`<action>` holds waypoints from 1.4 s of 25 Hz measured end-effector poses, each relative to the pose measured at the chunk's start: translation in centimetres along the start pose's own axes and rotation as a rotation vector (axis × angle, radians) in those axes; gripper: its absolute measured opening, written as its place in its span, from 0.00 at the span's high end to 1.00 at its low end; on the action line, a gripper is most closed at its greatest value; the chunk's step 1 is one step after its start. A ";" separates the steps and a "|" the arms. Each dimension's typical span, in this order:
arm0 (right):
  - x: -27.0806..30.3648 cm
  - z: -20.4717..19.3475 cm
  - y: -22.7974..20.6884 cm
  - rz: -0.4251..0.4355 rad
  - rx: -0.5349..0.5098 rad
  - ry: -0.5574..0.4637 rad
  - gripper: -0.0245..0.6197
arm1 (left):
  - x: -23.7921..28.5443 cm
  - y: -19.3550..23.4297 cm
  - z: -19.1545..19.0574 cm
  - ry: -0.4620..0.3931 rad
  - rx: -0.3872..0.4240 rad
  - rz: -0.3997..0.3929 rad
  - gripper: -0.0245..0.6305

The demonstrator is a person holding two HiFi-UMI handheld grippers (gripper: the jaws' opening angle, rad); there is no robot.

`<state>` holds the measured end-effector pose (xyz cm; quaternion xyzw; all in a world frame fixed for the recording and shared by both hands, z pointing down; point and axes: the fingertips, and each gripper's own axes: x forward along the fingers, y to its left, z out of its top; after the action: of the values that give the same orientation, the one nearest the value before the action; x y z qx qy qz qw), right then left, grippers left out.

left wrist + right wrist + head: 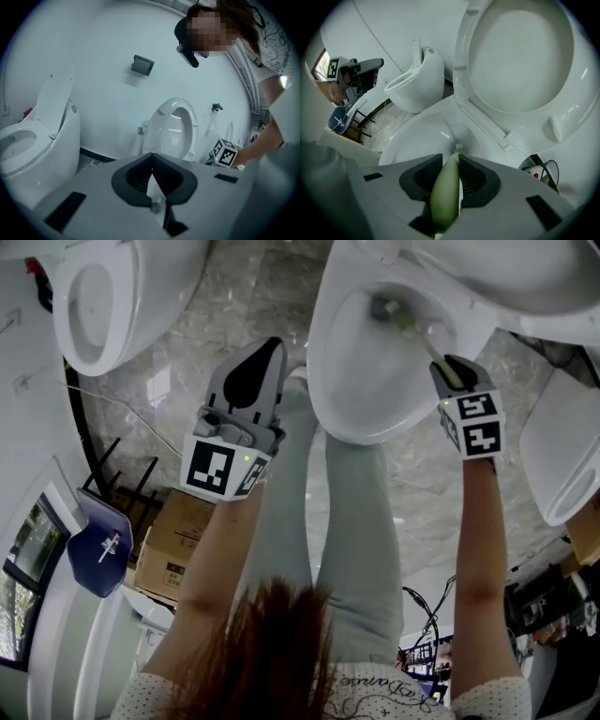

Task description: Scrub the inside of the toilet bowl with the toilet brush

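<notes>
A white toilet bowl (361,390) lies ahead of me with its seat and lid raised (520,56). My right gripper (453,367) is over the bowl's right rim, shut on the pale green handle (446,187) of the toilet brush. The handle slants down into the bowl, and the brush head (386,308) rests against the inner wall near the bottom. In the right gripper view the bristles (459,149) show just past the jaws. My left gripper (267,345) is shut on nothing, held left of the bowl above the floor. Its view (151,157) looks toward the raised seat (174,125).
A second toilet (103,296) stands at the left with its lid up. Another white fixture (562,456) sits at the right. A cardboard box (173,549) and a blue chair (98,545) are at the lower left, cables (427,615) at the lower right. The person's legs (356,540) stand before the bowl.
</notes>
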<state>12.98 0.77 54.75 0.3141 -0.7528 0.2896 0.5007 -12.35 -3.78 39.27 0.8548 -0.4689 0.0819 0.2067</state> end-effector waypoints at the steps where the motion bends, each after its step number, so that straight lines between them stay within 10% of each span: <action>1: 0.0 0.1 -0.1 -0.003 0.003 0.000 0.78 | 0.0 0.1 0.0 0.000 0.000 0.001 0.96; 35: 0.3 -0.6 -2.9 0.019 0.404 -0.158 0.78 | 0.7 0.3 -0.5 0.012 -0.012 -0.006 0.96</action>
<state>15.45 -0.66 55.55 0.4225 -0.7194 0.4137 0.3644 -12.17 -4.29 40.03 0.8544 -0.4657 0.0835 0.2150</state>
